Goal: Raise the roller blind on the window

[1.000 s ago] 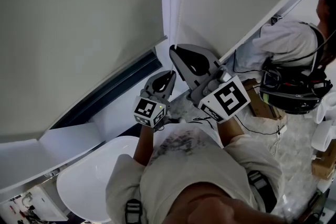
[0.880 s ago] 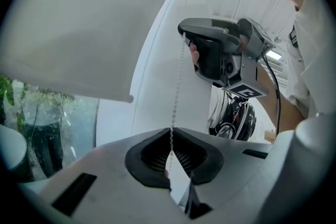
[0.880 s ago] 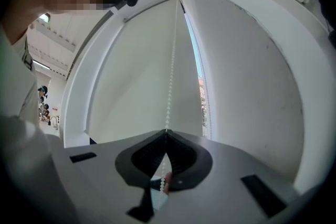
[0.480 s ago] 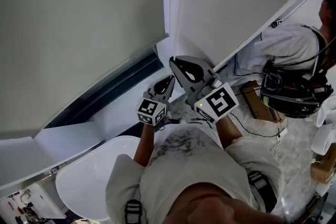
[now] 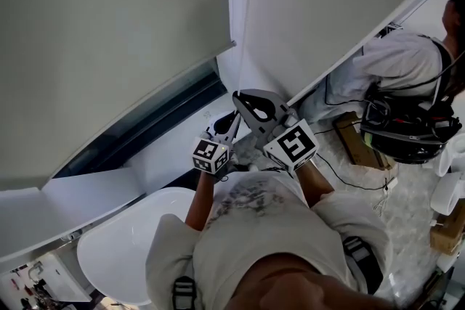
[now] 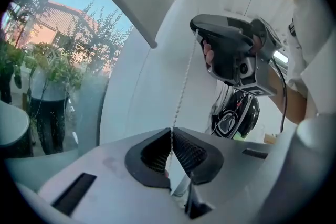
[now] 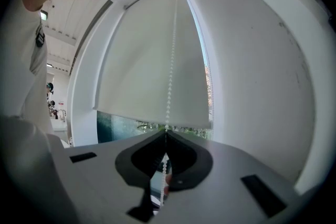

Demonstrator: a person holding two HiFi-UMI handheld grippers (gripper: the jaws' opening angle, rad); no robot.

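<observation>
The pale roller blind (image 5: 109, 33) covers most of the window; its bottom rail (image 7: 152, 118) hangs above a strip of bare glass (image 5: 145, 123). A white bead chain (image 6: 182, 94) runs down beside the frame. My right gripper (image 5: 243, 98) is the upper one and is shut on the chain (image 7: 170, 76), which enters its jaws (image 7: 166, 132). Just below it, my left gripper (image 5: 231, 116) is shut on the same chain (image 6: 170, 131). In the left gripper view the right gripper (image 6: 198, 31) hangs overhead with the chain taut between the two.
A white sill (image 5: 73, 196) runs under the window, with a white rounded table (image 5: 123, 243) below it. Another person in white (image 5: 392, 62) with dark gear (image 5: 407, 127) stands at the right, near cardboard boxes (image 5: 352, 134). Trees (image 6: 79, 44) show through the glass.
Both grippers have come down and toward me along the chain, the right one farther. The blind's bottom edge sits slightly higher and more glass shows.
</observation>
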